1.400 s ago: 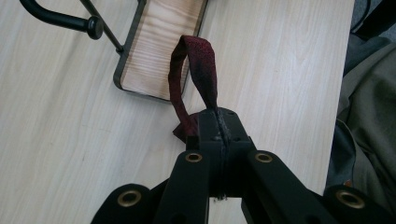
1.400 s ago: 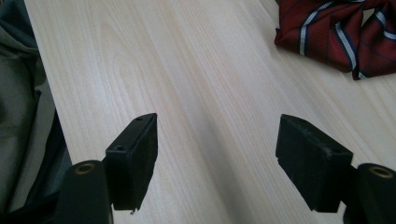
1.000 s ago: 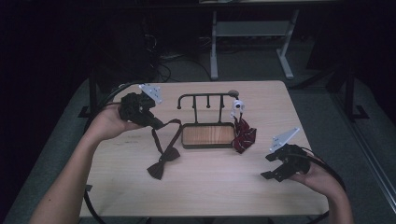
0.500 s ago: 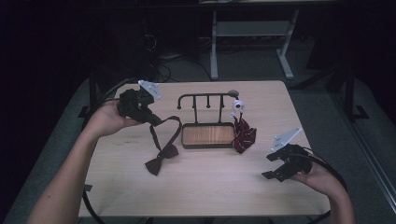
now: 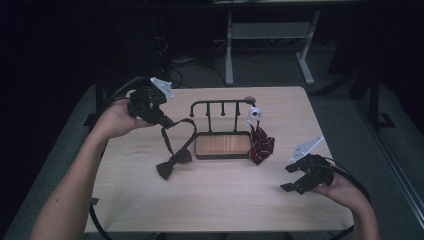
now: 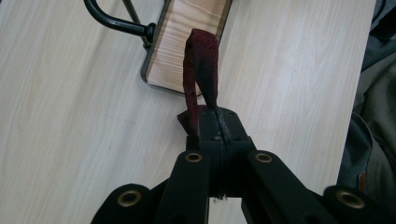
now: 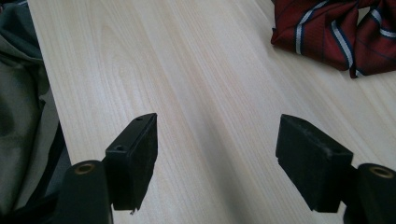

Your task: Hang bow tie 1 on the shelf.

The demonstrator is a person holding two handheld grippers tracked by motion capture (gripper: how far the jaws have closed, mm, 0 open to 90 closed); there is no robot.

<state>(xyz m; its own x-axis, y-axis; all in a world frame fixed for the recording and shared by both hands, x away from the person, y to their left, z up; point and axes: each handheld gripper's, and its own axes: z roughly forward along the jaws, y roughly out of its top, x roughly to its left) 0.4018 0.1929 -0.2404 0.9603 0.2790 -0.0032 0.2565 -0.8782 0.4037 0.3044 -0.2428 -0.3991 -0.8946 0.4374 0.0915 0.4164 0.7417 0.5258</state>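
The left gripper view shows the dark red dotted fabric bow tie's (image 6: 201, 65) strap pinched between the left gripper's (image 6: 219, 133) closed jaws; the high view shows its bow (image 5: 173, 164) resting on the pale wooden surface (image 5: 225, 200), left of the black wire rack with wooden base (image 5: 222, 144). The right gripper's (image 7: 217, 158) jaws stand wide apart, empty, near a red striped bow tie (image 7: 336, 32).

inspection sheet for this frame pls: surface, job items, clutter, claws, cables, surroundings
Surface: light wood table, bare in front.
Job's things: dark bow tie on the table, its strap lifted; black hook rack with wooden base.
Clutter: striped red bow tie beside the rack.
Claws: left claw shut on the strap; right claw open, nothing between the jaws.
Cables: black cable trailing off the left claw.
Surroundings: dark room, grey floor, white table frame behind.
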